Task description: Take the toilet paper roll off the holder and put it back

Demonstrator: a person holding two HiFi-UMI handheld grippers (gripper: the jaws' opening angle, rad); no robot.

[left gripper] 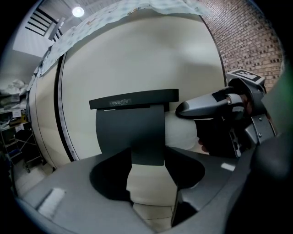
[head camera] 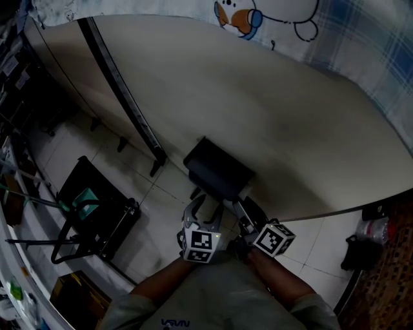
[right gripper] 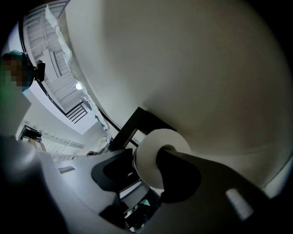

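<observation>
A black wall-mounted holder (head camera: 218,169) with a flat top and a hanging front plate (left gripper: 130,132) carries the white toilet paper roll (left gripper: 181,130). In the right gripper view the roll (right gripper: 153,141) shows end-on beside the holder (right gripper: 132,123). My right gripper (right gripper: 146,157) has one finger inside the core and the other against the roll's outside, shut on its wall. From the left gripper view one right finger (left gripper: 201,106) lies along the roll's top. My left gripper (left gripper: 153,183) stands open just below the front plate. Both grippers (head camera: 205,209) (head camera: 248,216) sit under the holder; there the roll is hidden.
A cream wall (head camera: 258,109) bears a black vertical strip (head camera: 122,90). A black wire rack (head camera: 97,216) with a green item stands on the tiled floor at left. A patterned cloth (head camera: 258,16) hangs above. A brick wall (left gripper: 252,41) is at right.
</observation>
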